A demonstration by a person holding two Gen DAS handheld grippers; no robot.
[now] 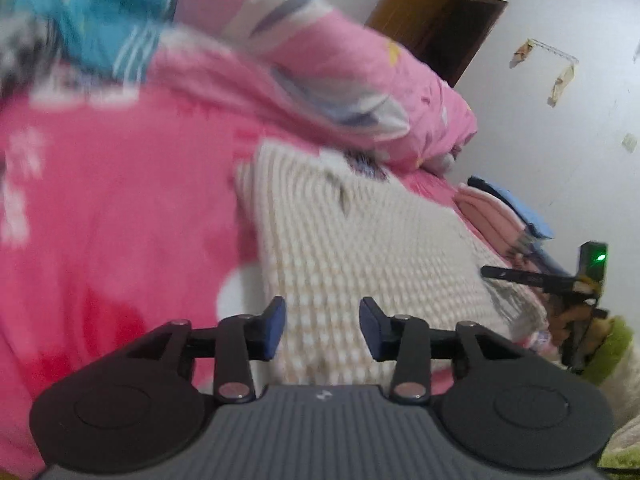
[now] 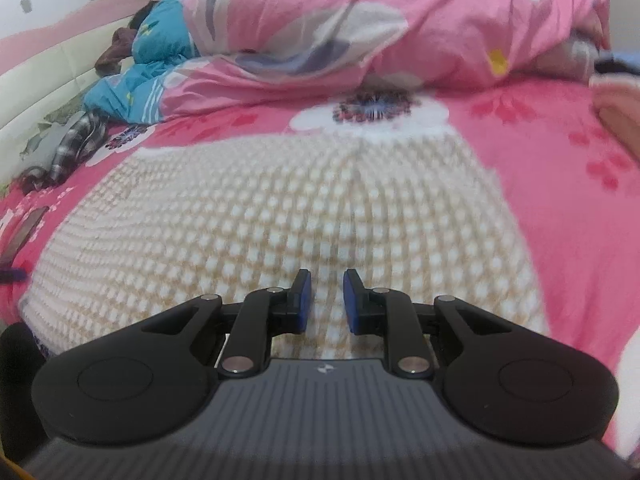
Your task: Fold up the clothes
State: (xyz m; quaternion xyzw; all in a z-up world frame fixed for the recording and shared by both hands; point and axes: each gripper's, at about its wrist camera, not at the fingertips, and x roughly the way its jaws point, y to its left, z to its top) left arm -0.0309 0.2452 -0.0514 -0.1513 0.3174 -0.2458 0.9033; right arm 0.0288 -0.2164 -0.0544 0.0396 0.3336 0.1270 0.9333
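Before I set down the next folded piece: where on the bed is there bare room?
Bare pink floral sheet lies right of the cream knit garment, up to the pink folded stack. A narrower strip lies between the garment and the pink duvet. The headboard side is crowded with the plaid cloth and blue bedding.

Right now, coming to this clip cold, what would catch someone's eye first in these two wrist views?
The cream knitted garment with its bumpy weave, spread on the bright pink flowered bed sheet, fills the middle of both views. Behind it a pink flowered quilt is heaped up, with a blue one bunched at its left near the headboard. The left gripper and right gripper both show a gap between their blue pads, nothing in them.
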